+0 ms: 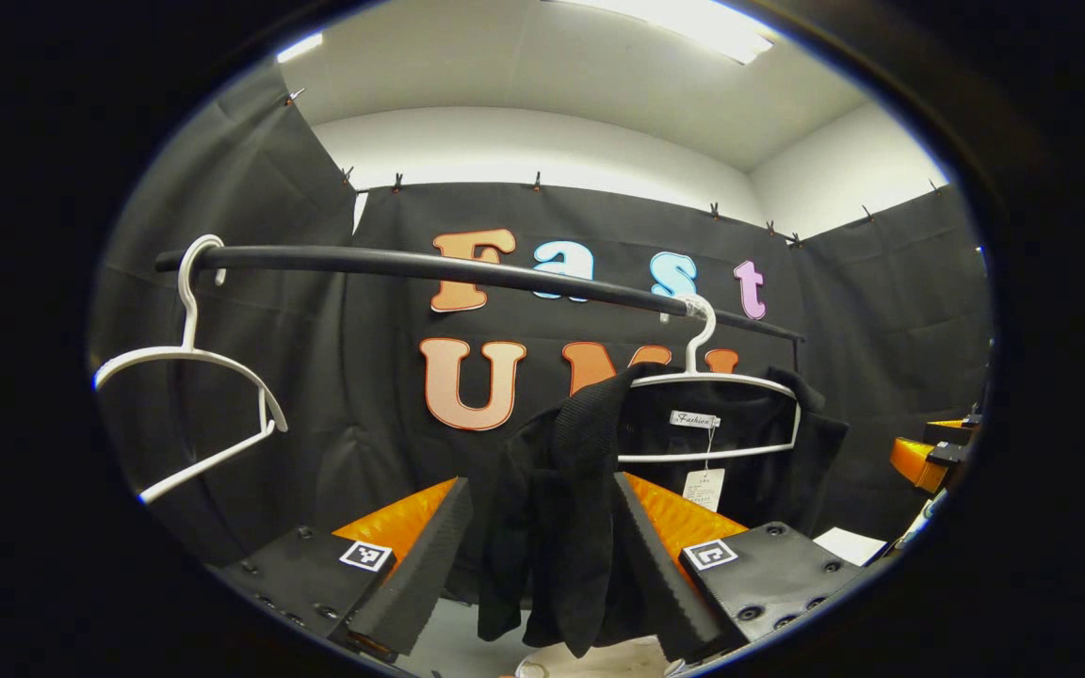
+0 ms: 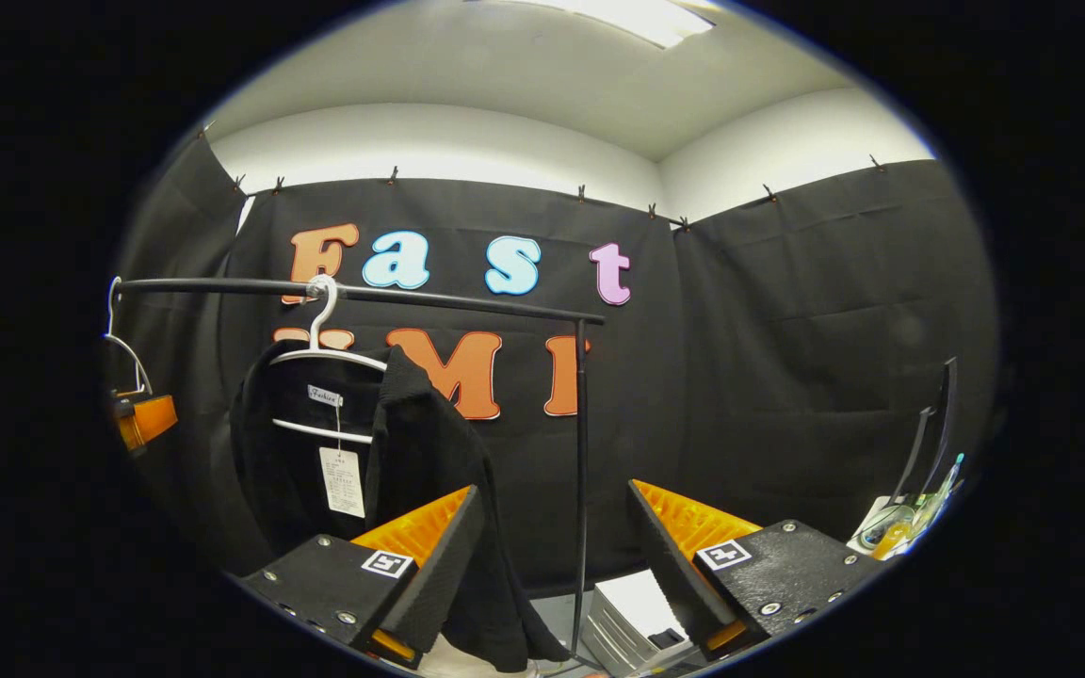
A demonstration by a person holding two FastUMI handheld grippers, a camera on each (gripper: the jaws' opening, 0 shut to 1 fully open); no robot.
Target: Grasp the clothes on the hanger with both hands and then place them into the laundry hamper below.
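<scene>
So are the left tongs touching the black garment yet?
Cannot tell. In the left gripper view the open left tongs frame the garment, but its hanging fold may lie beyond the fingers.

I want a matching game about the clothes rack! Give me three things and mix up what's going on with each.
Things:
1. black garment
2. white hanger on the left
3. rail

States:
A. bare, nothing on it
B. holds both hangers
C. half slipped off its hanger, drooping between the left hand-held gripper's open fingers

Pairs: 1-C, 2-A, 3-B
</scene>
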